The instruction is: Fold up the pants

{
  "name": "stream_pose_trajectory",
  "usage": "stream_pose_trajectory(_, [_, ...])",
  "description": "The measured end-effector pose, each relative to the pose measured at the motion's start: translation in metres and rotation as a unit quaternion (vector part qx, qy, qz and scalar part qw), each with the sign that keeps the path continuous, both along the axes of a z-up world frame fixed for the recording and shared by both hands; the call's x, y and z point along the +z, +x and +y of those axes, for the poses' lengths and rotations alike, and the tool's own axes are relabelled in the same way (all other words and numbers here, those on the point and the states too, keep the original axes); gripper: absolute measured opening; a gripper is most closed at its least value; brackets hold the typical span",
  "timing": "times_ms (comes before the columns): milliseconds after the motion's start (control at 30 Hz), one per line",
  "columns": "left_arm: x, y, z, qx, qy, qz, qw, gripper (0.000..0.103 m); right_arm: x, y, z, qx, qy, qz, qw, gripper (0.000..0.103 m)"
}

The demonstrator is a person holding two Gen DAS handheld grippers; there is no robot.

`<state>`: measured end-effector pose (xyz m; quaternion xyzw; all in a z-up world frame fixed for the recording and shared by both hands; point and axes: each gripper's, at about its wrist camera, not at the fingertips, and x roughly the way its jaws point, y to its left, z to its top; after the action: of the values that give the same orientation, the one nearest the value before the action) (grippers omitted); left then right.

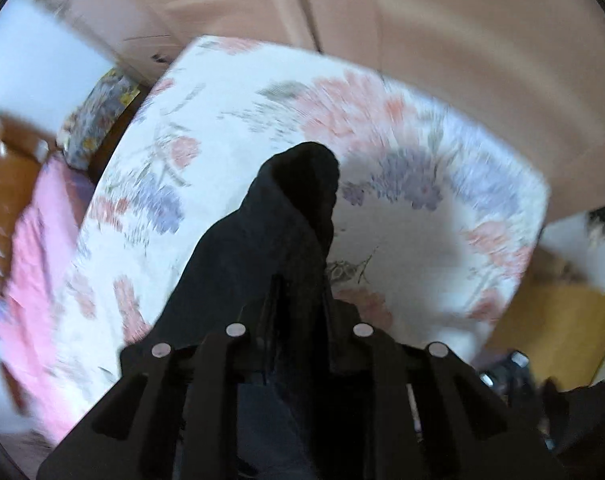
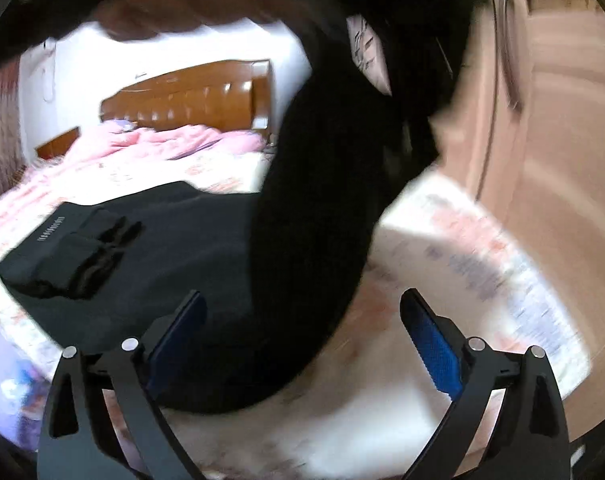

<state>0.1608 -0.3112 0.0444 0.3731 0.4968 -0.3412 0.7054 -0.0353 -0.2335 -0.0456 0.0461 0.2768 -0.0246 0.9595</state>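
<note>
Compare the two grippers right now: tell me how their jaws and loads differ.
The left gripper has its jaws shut on the black pants; the right gripper has its jaws spread wide and holds nothing. The left gripper carries cloth lifted off the floral bedsheet; the right gripper only hovers over the pants. The right gripper's blue pads show; the left's are buried in cloth. Both have black fingers.

a: where's my left gripper (image 1: pixel 298 300) now?

b: raised, fingers pressed together on a fold of the black pants (image 1: pixel 262 240), which hang up and away from it.

a: and my right gripper (image 2: pixel 302 344)?

b: jaws wide apart, blue pads (image 2: pixel 434 354) facing each other, gripping nothing (cloth drapes between them without being pinched). the frame is blurred, and a bare hand (image 2: pixel 174 4) shows smeared at the top.
</note>
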Motion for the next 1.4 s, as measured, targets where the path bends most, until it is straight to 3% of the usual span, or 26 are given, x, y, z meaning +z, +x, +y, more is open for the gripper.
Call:
stream_pose_trajectory(100, [0.031,0.008,0.053,0.046,-0.086,0.026,0.9949,0.017,-0.007,0.009,0.005,0.023,0.051,0.028,0.998,0.095])
stream_pose_trajectory(167, [0.046,0.013,0.091,0.072,-0.136,0.038,0.9873,0.017,-0.008,0.019,0.02,0.037,0.042,0.035,0.998,0.095])
stream_pose_trajectory(300, [0.079,0.016,0.201,0.14,-0.241,0.038,0.9595,0.016,0.002,0.031,0.066,0.086,-0.005,0.034,0.996,0.095])
stream_pose_trajectory(367, [0.087,0.015,0.273,0.184,-0.294,0.036,0.9373,0.015,0.01,0.032,0.088,0.11,-0.029,0.023,0.993,0.095])
stream_pose_trajectory(400, [0.086,0.017,0.299,0.198,-0.308,0.037,0.9299,0.015,0.012,0.034,0.098,0.117,-0.043,0.021,0.992,0.095])
stream_pose_trajectory(500, [0.076,0.022,0.399,0.264,-0.357,0.042,0.8948,0.015,0.012,0.041,0.129,0.139,-0.081,0.015,0.987,0.095])
stream_pose_trajectory(567, [0.054,0.027,0.477,0.324,-0.393,0.047,0.8592,0.015,0.013,0.041,0.145,0.157,-0.101,0.017,0.982,0.095])
stream_pose_trajectory(600, [0.041,0.028,0.505,0.344,-0.405,0.051,0.8457,0.015,0.011,0.043,0.158,0.17,-0.118,0.019,0.978,0.095])
stream_pose_trajectory(667, [0.011,0.029,0.55,0.384,-0.421,0.066,0.8193,0.015,0.006,0.045,0.175,0.182,-0.147,0.024,0.972,0.095])
stream_pose_trajectory(800, [-0.07,0.032,0.595,0.418,-0.445,0.113,0.7835,0.013,-0.007,0.052,0.192,0.191,-0.18,0.046,0.964,0.095])
stream_pose_trajectory(900, [-0.086,0.034,0.613,0.406,-0.507,0.132,0.7492,0.013,-0.007,0.059,0.183,0.182,-0.161,0.057,0.968,0.095])
stream_pose_trajectory(967, [-0.086,0.033,0.614,0.4,-0.511,0.129,0.7501,0.013,-0.007,0.058,0.182,0.179,-0.157,0.061,0.969,0.096])
stream_pose_trajectory(1067, [-0.083,0.034,0.614,0.399,-0.493,0.121,0.7635,0.023,-0.006,0.056,0.182,0.177,-0.159,0.064,0.969,0.096])
stream_pose_trajectory(1100, [-0.079,0.033,0.618,0.42,-0.469,0.097,0.7708,0.034,-0.006,0.052,0.185,0.18,-0.158,0.066,0.969,0.096])
stream_pose_trajectory(1133, [-0.078,0.03,0.618,0.438,-0.453,0.075,0.7724,0.05,-0.007,0.043,0.192,0.185,-0.154,0.067,0.968,0.096])
stream_pose_trajectory(1200, [-0.061,0.014,0.629,0.466,-0.433,0.023,0.7713,0.066,-0.002,0.034,0.188,0.207,-0.137,0.063,0.967,0.096])
stream_pose_trajectory(1267, [-0.042,-0.004,0.628,0.461,-0.43,-0.008,0.7763,0.068,0.003,0.022,0.184,0.225,-0.128,0.051,0.965,0.096])
stream_pose_trajectory(1333, [-0.02,-0.026,0.61,0.423,-0.434,-0.029,0.7949,0.078,0.009,0.011,0.178,0.248,-0.112,0.039,0.961,0.096])
stream_pose_trajectory(1400, [-0.008,-0.037,0.59,0.396,-0.424,-0.043,0.8135,0.08,0.02,-0.001,0.172,0.266,-0.088,0.013,0.96,0.096])
